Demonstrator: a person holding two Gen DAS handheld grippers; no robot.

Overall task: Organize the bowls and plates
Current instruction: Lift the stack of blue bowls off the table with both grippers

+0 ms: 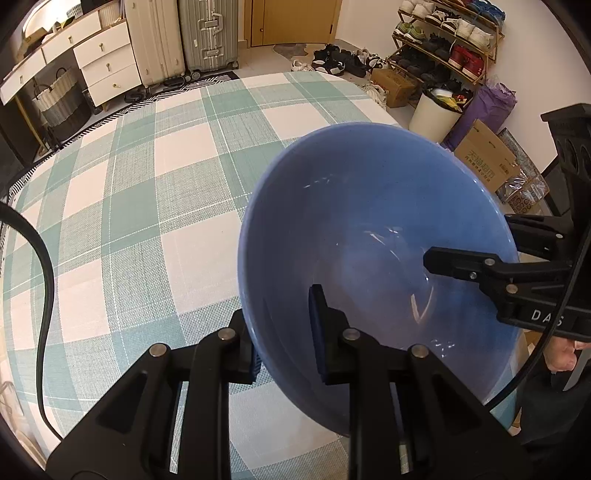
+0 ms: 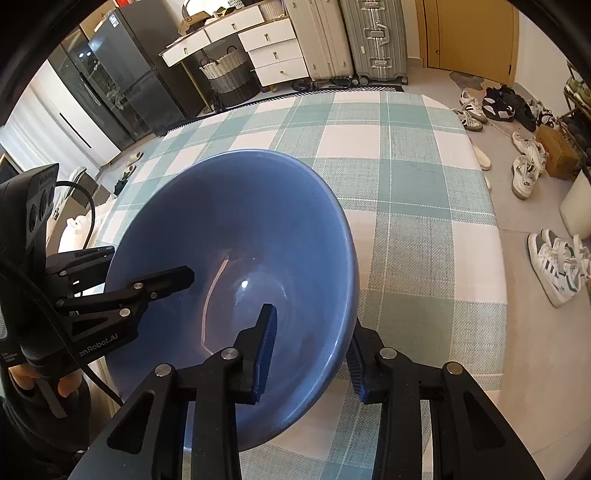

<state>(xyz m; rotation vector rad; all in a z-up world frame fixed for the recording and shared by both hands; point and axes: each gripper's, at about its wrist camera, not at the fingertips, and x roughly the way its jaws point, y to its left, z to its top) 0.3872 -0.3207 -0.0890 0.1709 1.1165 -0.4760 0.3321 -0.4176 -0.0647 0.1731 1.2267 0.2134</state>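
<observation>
Blue bowl (image 1: pixel 369 229) fills most of both my wrist views, tipped up off the green-and-white checked tablecloth (image 1: pixel 147 206) so its hollow faces my cameras, with its rim caught on two sides. My left gripper (image 1: pixel 284 332) straddles the near rim: one finger (image 1: pixel 319 325) sits inside the bowl against the inner wall, the other outside against the outer wall, and the two are pinching the wall between them. My right gripper (image 2: pixel 314 354) has its jaws either side of the opposite rim, one blue-padded finger (image 2: pixel 266 347) inside the hollow and the other outside beneath the rim; from its own camera I see the outer pad close against the outer wall, but I cannot tell whether the inner pad actually presses the glaze. In the left view that same gripper reaches in from the right edge, and part of a hand (image 1: pixel 561 354) shows under it. No other dish shows on the cloth around the bowl. Past the table's far edge I can make out a white chest of drawers (image 1: pixel 107 66), two upright suitcases (image 1: pixel 207 33), a shoe rack (image 1: pixel 447 40) and loose shoes (image 2: pixel 554 262) on the pale floor.
</observation>
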